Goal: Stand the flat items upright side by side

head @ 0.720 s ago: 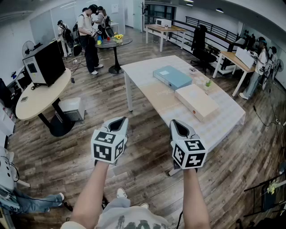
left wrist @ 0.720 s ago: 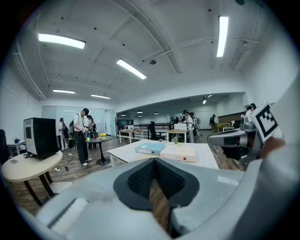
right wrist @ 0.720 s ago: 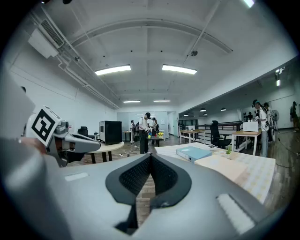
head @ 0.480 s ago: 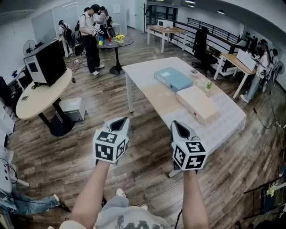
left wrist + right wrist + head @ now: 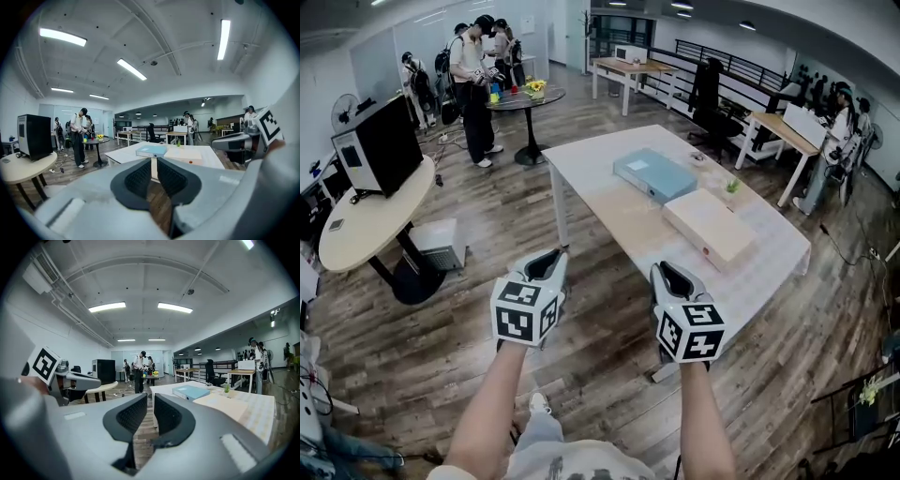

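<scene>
While both flat items lie face-down on the table (image 5: 586,155), I hold the left gripper (image 5: 546,265) and right gripper (image 5: 673,275) side by side over the wooden floor (image 5: 487,244), short of the table's near edge, each clenched on nothing. The blue box (image 5: 656,174) sits near the table's middle, and the beige box (image 5: 709,226) is just beside it, toward the near right end. To do the approach well, I judge I should close on the near long edge, spread the jaws before reaching, and take the beige box first by its overhanging-free near edge, tipping it onto a long side. Compared with the earlier frame, the table sits slightly lower and nearer in the head view, while the grippers keep the same paired pose.
</scene>
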Demonstrator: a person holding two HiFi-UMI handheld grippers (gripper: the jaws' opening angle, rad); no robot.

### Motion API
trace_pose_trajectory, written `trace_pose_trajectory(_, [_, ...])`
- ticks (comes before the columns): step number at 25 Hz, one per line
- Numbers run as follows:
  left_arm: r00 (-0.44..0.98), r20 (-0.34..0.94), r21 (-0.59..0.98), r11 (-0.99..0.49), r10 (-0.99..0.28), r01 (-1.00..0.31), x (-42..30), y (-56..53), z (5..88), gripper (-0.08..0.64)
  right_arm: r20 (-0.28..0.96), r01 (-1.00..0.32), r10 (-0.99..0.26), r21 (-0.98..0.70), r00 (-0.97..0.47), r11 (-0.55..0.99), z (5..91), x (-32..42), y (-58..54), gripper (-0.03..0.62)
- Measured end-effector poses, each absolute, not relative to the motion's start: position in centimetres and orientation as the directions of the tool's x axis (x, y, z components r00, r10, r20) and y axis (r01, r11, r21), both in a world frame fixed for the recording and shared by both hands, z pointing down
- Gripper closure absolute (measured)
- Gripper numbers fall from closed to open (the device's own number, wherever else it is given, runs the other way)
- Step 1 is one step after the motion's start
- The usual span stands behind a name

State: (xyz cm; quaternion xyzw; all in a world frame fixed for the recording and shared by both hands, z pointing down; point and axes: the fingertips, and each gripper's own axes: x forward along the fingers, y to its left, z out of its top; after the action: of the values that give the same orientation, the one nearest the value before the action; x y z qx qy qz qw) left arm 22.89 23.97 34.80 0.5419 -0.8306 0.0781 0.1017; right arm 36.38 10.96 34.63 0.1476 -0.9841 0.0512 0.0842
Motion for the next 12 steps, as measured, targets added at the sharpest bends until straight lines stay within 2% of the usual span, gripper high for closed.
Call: trace_pose_trajectory(12, [-0.278, 0.267, -0.015, 0.284, -0.923, -0.959, 11.3, 21.4, 34.9, 0.436, 0.212, -0.399, -0.373, -0.092, -0.903, 0.912, 35.2, 26.3, 10.2, 0.489])
